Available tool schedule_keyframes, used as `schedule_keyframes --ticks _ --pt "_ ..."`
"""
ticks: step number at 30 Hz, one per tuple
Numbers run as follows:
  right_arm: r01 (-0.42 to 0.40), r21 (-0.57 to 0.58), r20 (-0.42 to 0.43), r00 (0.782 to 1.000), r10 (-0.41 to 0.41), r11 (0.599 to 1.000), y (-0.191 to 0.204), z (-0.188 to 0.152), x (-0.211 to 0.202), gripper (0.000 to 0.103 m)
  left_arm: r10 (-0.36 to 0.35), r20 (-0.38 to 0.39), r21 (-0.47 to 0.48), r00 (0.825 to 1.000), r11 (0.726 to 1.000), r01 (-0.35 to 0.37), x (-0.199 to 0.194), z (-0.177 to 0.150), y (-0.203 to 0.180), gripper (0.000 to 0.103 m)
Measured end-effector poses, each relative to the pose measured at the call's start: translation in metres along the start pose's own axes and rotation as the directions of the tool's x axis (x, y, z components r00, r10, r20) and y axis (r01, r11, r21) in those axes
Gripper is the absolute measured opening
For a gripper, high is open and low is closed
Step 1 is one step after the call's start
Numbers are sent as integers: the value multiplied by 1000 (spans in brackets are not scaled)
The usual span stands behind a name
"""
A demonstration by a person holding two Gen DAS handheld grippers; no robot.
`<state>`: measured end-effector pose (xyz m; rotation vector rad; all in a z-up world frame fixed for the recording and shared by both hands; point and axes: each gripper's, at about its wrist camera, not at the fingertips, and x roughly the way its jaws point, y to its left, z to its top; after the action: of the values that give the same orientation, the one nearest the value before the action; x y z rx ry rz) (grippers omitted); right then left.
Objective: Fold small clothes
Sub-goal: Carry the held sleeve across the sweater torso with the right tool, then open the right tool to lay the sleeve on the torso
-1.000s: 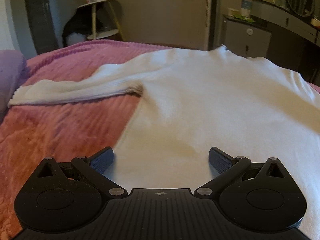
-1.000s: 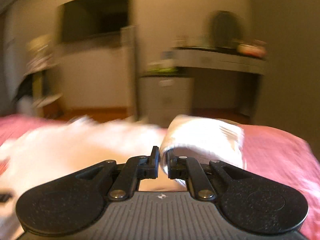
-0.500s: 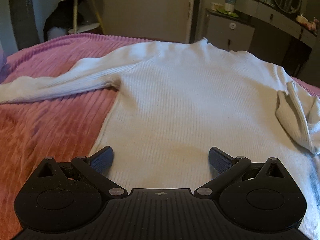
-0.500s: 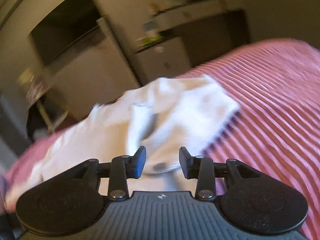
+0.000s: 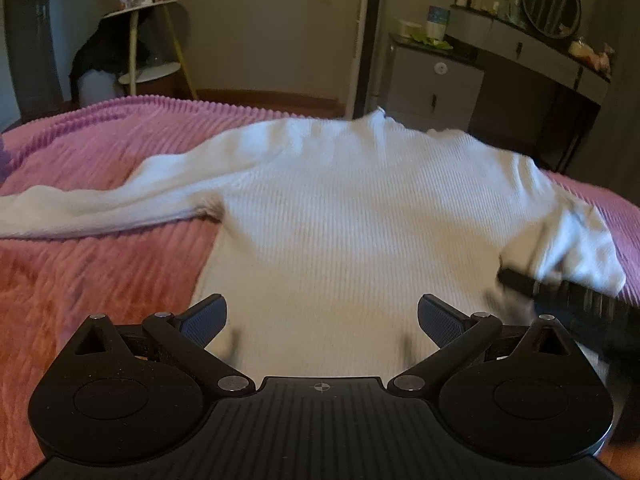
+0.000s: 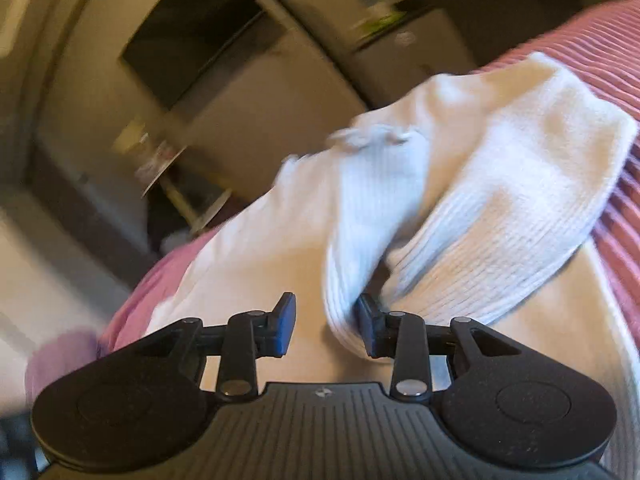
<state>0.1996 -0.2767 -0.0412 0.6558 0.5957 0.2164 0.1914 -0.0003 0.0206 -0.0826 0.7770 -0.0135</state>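
A white ribbed sweater (image 5: 352, 216) is spread flat across the pink ribbed bedspread (image 5: 92, 280), its collar toward the far edge and one sleeve stretched toward the left edge. The left gripper (image 5: 322, 320) is held wide apart over the hem. The right gripper (image 6: 326, 326) is parted, the folded-in sleeve (image 6: 480, 216) lying loosely between its fingers.

Dim bedroom — grey dresser (image 5: 436, 82), mirror (image 5: 551, 2)
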Motion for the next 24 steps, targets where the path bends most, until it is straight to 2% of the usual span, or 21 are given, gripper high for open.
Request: schedule_keyframes --ticks 2,4,8,10,12,13,15,18,20,24 --pt "-36 -4 -24 999 36 999 0 -6 -9 35 7 11 -15 1000 1000 -6 -1 4 2 103" --pt "-26 -16 -22 999 26 1000 1 -5 -14 35 7 14 -18 1000 1000 -7 -1 8 1 103" --pt "-17 12 67 998 16 1000 2 1 -33 35 -9 15 -18 1000 1000 9 -2 14 -3 103" --pt "18 30 78 997 -21 999 3 -3 -34 35 -40 -13 -42 999 998 39 4 17 -3 103" --pt "58 28 16 998 -58 998 -1 -9 -30 35 -92 -67 -88 993 992 86 16 20 -1 103" --pt "66 39 -13 998 -65 997 -5 -11 -27 35 -113 -95 -115 989 988 102 23 21 -1 103" --pt "49 81 3 999 -49 996 -12 -11 -32 35 -131 -134 -151 982 982 110 35 22 -1 103" --pt "56 115 57 996 -62 992 -19 -5 -45 51 -133 -142 -144 981 983 113 50 25 -9 103" --pt "59 122 88 994 -70 991 -23 -3 -51 66 -144 -149 -141 978 982 123 62 29 -13 103" --pt "60 157 99 992 -76 986 -37 -5 -49 67 -161 -184 -177 970 976 129 84 33 -16 103"
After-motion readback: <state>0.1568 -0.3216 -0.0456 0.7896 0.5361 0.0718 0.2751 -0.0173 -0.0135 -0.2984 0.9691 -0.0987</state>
